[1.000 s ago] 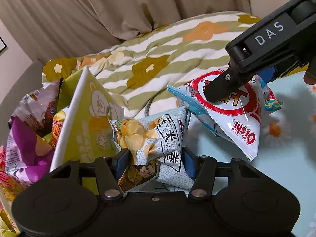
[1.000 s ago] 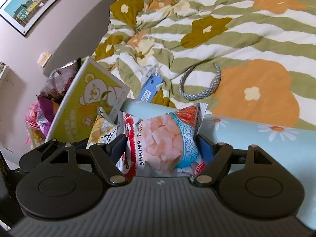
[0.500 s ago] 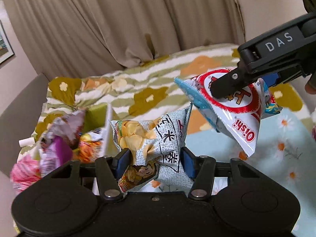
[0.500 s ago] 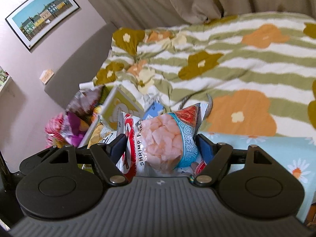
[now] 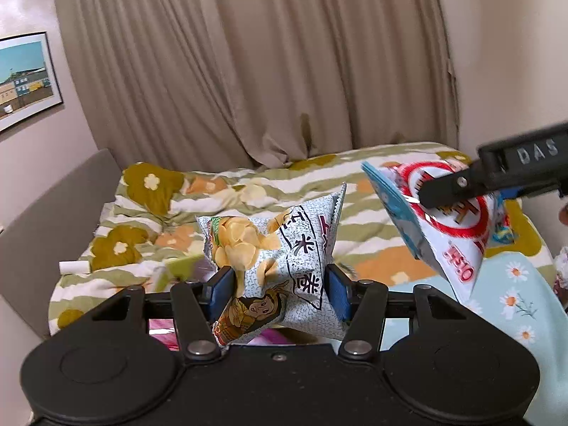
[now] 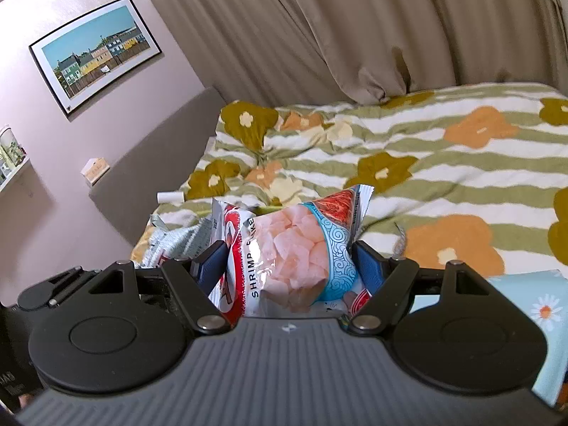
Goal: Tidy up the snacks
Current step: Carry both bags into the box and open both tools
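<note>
My left gripper (image 5: pixel 278 289) is shut on a pale speckled chip bag (image 5: pixel 273 266) with potato chips and black characters printed on it, held up in the air above the bed. To its right, in the left wrist view, the shrimp flakes bag (image 5: pixel 454 234) hangs from the black finger (image 5: pixel 458 186) of the other gripper. My right gripper (image 6: pixel 284 266) is shut on that shrimp flakes bag (image 6: pixel 294 248), white and red with pink flakes pictured. The chip bag (image 6: pixel 174 239) shows at its left edge.
A bed with a green-striped floral quilt (image 6: pixel 426 163) fills the space below and ahead. A light blue daisy cloth (image 5: pixel 511 294) lies at the right. Pink snack wrappers (image 5: pixel 159 333) peek from under my left gripper. Beige curtains (image 5: pixel 266 71) and a framed picture (image 6: pixel 96 53) stand behind.
Both grippers have risen with their bags held fast. The green bear box and the snack pile have dropped out of sight below; curtains and wall now fill the upper views.
</note>
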The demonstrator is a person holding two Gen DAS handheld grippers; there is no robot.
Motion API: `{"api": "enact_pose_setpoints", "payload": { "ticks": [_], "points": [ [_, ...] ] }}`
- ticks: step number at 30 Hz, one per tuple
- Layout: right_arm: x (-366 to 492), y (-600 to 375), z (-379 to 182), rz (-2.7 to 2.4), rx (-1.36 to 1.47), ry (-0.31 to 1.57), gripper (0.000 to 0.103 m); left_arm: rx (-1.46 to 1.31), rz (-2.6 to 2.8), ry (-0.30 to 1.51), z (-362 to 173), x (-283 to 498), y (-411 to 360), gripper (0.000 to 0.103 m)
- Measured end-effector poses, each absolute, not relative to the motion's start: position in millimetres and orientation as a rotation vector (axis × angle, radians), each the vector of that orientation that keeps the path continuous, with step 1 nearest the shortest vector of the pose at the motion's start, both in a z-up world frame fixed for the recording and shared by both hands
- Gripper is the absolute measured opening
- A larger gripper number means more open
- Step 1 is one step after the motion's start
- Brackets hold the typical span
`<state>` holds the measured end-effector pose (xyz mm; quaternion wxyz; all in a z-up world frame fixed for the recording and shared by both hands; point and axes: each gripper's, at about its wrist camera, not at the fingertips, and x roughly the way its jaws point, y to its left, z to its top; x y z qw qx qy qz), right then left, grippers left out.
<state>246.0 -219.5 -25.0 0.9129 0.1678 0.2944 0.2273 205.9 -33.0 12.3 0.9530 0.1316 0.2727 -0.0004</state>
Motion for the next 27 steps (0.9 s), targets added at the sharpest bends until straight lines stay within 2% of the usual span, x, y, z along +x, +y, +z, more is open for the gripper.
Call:
{"api": "enact_pose_setpoints", "payload": {
  "ticks": [10, 20, 22, 23, 24, 25, 27],
  "points": [
    [237, -119, -14, 0.406, 0.357, 0.589, 0.092, 0.200, -0.035, 0.581, 30, 234, 66, 0.061],
    [230, -57, -25, 0.282, 0.367, 0.600, 0.092, 0.218, -0.166, 0.636, 18, 272, 103, 0.062],
    [230, -50, -28, 0.256, 0.359, 0.611, 0.092, 0.206, -0.186, 0.656, 12, 279, 106, 0.070],
    [229, -47, -30, 0.244, 0.353, 0.618, 0.092, 0.201, -0.190, 0.666, 10, 281, 108, 0.078],
    [229, -45, -33, 0.234, 0.352, 0.627, 0.092, 0.200, -0.187, 0.674, 8, 282, 109, 0.096],
    [229, -44, -35, 0.228, 0.353, 0.635, 0.092, 0.197, -0.182, 0.667, 8, 281, 111, 0.102],
    [228, -44, -39, 0.218, 0.356, 0.650, 0.092, 0.183, -0.188, 0.659, 7, 275, 114, 0.102]
  ]
}}
